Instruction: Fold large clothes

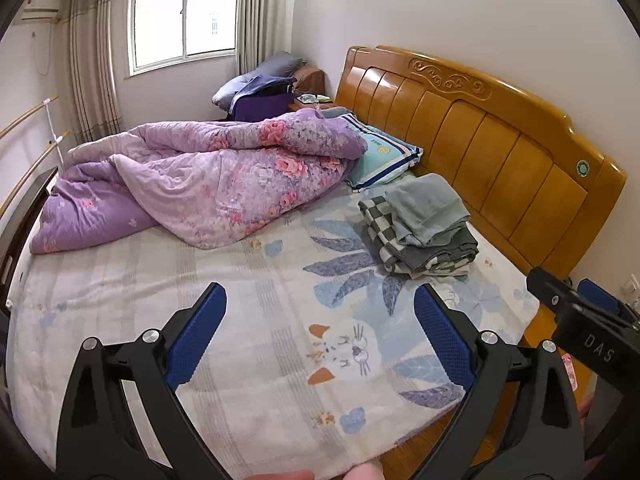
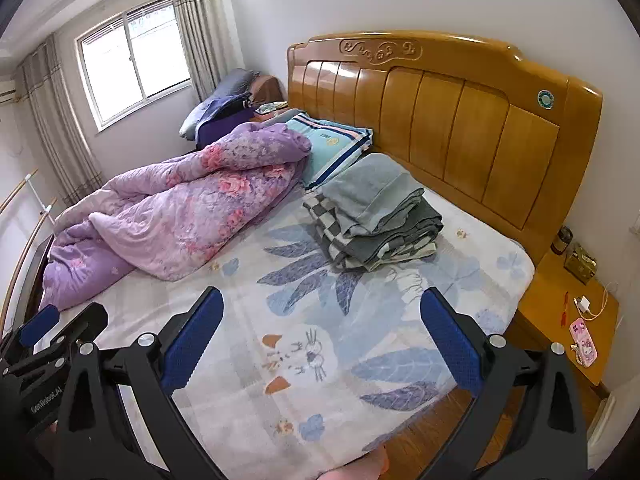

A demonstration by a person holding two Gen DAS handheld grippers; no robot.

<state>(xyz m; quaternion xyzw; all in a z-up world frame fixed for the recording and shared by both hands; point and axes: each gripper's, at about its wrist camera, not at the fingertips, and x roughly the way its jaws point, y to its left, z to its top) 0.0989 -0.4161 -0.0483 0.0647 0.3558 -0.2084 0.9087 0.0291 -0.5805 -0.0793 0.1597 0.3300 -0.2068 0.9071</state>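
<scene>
A stack of folded clothes (image 1: 420,228), grey pieces on a checked one, lies on the bed near the headboard; it also shows in the right wrist view (image 2: 376,220). My left gripper (image 1: 320,320) is open and empty above the near part of the bed sheet (image 1: 240,292). My right gripper (image 2: 322,328) is open and empty above the same sheet (image 2: 360,308), near the bed's front edge. The right gripper's body shows at the right of the left wrist view (image 1: 580,320). The left gripper's body shows at the lower left of the right wrist view (image 2: 56,344).
A crumpled purple floral quilt (image 1: 208,176) fills the far left of the bed. A teal striped pillow (image 1: 384,156) lies by the wooden headboard (image 1: 480,140). A nightstand (image 2: 568,312) with a phone, charger and box stands at the right.
</scene>
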